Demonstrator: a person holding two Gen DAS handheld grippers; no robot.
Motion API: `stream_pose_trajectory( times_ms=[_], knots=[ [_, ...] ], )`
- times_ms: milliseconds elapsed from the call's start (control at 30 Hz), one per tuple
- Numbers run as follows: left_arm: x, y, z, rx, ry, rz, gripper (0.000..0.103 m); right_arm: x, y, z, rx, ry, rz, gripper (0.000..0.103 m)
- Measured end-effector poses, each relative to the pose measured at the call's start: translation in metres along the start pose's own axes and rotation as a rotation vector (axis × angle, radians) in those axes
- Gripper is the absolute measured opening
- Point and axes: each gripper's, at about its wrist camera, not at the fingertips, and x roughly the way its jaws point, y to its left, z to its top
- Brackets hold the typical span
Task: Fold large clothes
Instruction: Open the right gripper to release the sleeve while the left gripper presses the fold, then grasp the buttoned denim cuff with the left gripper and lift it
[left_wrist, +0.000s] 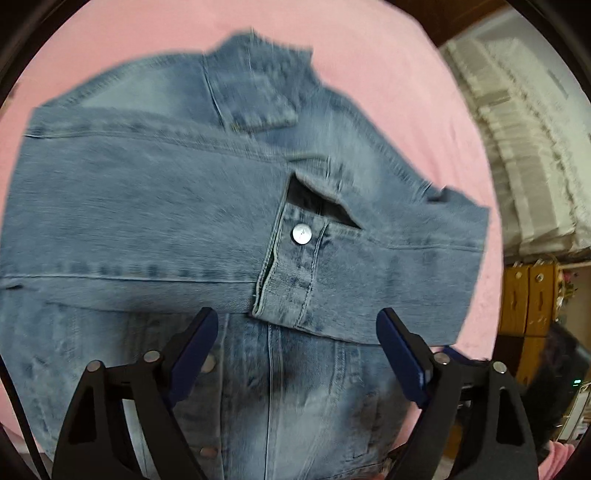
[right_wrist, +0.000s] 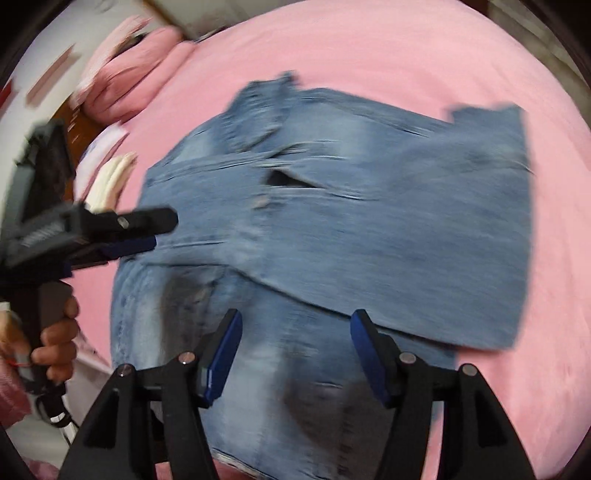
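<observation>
A light blue denim jacket (left_wrist: 155, 206) lies on a pink bed sheet (left_wrist: 369, 55), its sleeves folded across the body. A sleeve cuff with a silver button (left_wrist: 301, 234) lies just ahead of my left gripper (left_wrist: 297, 325), which is open and empty above the jacket. In the right wrist view the jacket (right_wrist: 369, 221) is blurred. My right gripper (right_wrist: 295, 325) is open and empty over its lower part. The left gripper (right_wrist: 147, 229) also shows there at the jacket's left edge, held by a hand.
Pink pillows (right_wrist: 140, 66) lie at the bed's far left. A white frilled curtain (left_wrist: 517, 147) and wooden furniture (left_wrist: 528, 302) stand to the right of the bed. Pink sheet surrounds the jacket.
</observation>
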Motion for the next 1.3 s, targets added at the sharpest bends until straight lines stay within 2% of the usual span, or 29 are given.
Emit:
stream_pose_trajectory(
  times_ms=[133, 233, 300, 333, 400, 467, 567, 667, 733, 867, 967, 1067, 1200, 1300],
  knots=[
    [0.042, 0.001, 0.013, -0.053, 0.094, 0.023, 0.081, -0.012, -0.044, 0.000, 0.093, -0.002, -0.078, 0.061],
    [0.063, 0.001, 0.017, -0.076, 0.148, 0.042, 0.080, -0.024, -0.065, 0.000, 0.113, -0.016, -0.123, 0.061],
    [0.077, -0.004, 0.016, -0.083, 0.192, 0.057, 0.074, -0.028, -0.077, -0.002, 0.115, -0.013, -0.148, 0.061],
    [0.080, -0.006, 0.016, -0.079, 0.202, 0.076, 0.070, -0.030, -0.082, -0.002, 0.120, -0.009, -0.159, 0.061],
    [0.087, -0.016, 0.017, -0.045, 0.205, 0.172, 0.062, -0.031, -0.094, -0.003, 0.145, -0.001, -0.172, 0.061],
    [0.089, -0.026, 0.018, -0.030, 0.189, 0.227, 0.047, -0.031, -0.101, -0.004, 0.177, -0.002, -0.180, 0.061],
    [0.088, -0.039, 0.019, -0.023, 0.181, 0.241, 0.025, -0.030, -0.108, -0.006, 0.223, -0.005, -0.182, 0.061],
    [0.089, -0.062, 0.018, 0.067, 0.167, 0.305, 0.012, -0.026, -0.110, -0.007, 0.243, -0.001, -0.175, 0.061],
    [0.085, -0.079, 0.014, 0.150, 0.147, 0.323, 0.007, -0.023, -0.108, -0.007, 0.243, 0.004, -0.168, 0.061],
    [0.060, -0.113, 0.007, 0.286, 0.055, 0.380, 0.006, -0.021, -0.104, -0.005, 0.227, 0.006, -0.149, 0.061],
    [0.025, -0.143, 0.011, 0.364, -0.089, 0.401, 0.006, -0.020, -0.099, -0.001, 0.217, -0.009, -0.138, 0.061],
    [-0.008, -0.154, 0.022, 0.372, -0.176, 0.400, 0.006, -0.020, -0.093, 0.004, 0.199, -0.016, -0.130, 0.061],
    [-0.065, -0.164, 0.045, 0.379, -0.355, 0.405, 0.003, -0.021, -0.083, 0.014, 0.157, -0.040, -0.121, 0.061],
    [-0.101, -0.156, 0.058, 0.357, -0.465, 0.419, 0.003, -0.022, -0.076, 0.021, 0.125, -0.056, -0.117, 0.061]
  ],
)
